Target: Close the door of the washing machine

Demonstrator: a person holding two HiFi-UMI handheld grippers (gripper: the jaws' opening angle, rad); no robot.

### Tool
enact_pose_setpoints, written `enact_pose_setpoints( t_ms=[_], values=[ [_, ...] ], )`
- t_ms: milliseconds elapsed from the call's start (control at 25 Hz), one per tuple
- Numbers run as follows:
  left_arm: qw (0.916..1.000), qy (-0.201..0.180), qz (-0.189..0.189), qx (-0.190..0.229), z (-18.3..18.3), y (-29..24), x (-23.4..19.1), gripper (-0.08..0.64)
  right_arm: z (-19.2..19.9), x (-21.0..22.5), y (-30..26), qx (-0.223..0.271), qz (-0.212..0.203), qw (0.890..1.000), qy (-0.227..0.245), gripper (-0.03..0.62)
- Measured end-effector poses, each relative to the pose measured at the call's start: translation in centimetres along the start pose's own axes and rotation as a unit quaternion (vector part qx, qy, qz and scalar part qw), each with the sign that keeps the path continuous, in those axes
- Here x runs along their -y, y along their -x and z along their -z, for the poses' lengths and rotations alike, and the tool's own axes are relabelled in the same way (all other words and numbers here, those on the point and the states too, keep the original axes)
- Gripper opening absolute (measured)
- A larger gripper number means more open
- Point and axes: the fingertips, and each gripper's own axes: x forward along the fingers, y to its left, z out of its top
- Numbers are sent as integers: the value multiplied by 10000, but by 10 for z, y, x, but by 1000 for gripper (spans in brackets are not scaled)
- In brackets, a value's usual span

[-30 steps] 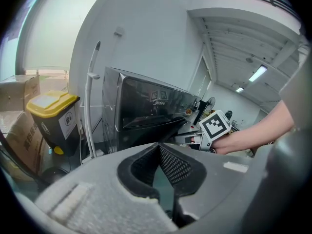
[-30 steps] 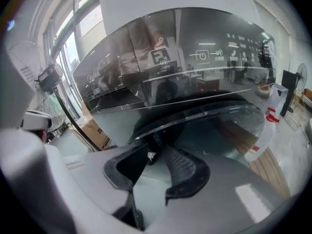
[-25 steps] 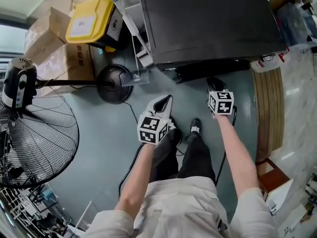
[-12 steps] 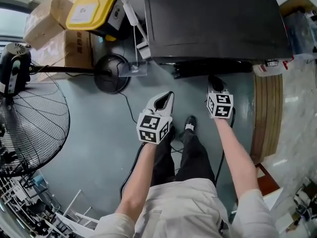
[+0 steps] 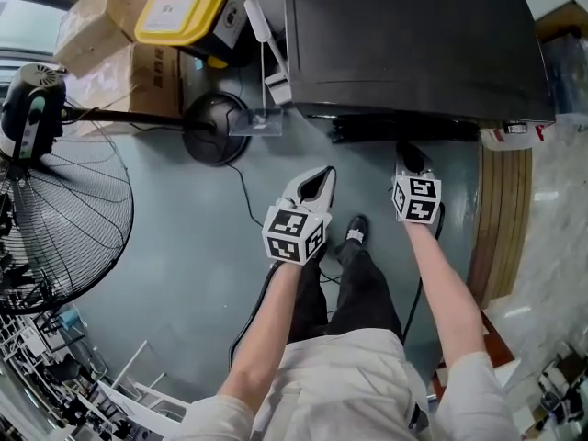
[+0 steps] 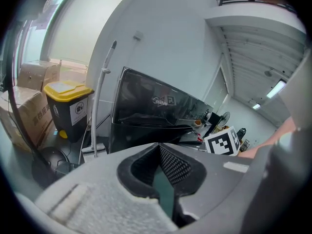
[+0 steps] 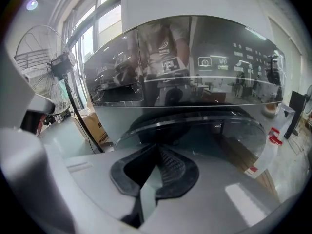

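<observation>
The stiff, slippery round dark-glass door (image 7: 204,126), at 12 o'clock of the empty, pressed-together right gripper (image 7: 157,150), is probably best pushed at its rim.

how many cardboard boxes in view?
2. One brown cardboard box at the head view's top left; the second box just below it, beside the yellow-lidded black bin. More may be hidden.

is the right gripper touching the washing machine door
Cannot tell. In the head view the right gripper reaches the door edge; its own view shows no plain contact or gap.
</observation>
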Motion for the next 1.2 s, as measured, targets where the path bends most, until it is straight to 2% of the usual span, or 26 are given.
enact_pose_setpoints(
  t_ms=[120,240,360,840,1200],
  values=[
    [10000,18,44,14,-2,-4,5,5,0,-1,-1,2,20,10000,-63,5],
    [9999,-48,124,-2,-3,-7,12,5,2,0,0,74,239,9991,-339,5],
    [9999,-103,136,12,-5,-6,13,5,-1,0,-3,130,339,9987,-362,5],
    [9997,-218,125,-82,-8,11,10,5,-6,-4,-4,43,324,9995,14,3],
    [9995,-276,112,-99,-11,38,23,5,-35,-33,49,264,228,9994,23,3]
  ],
)
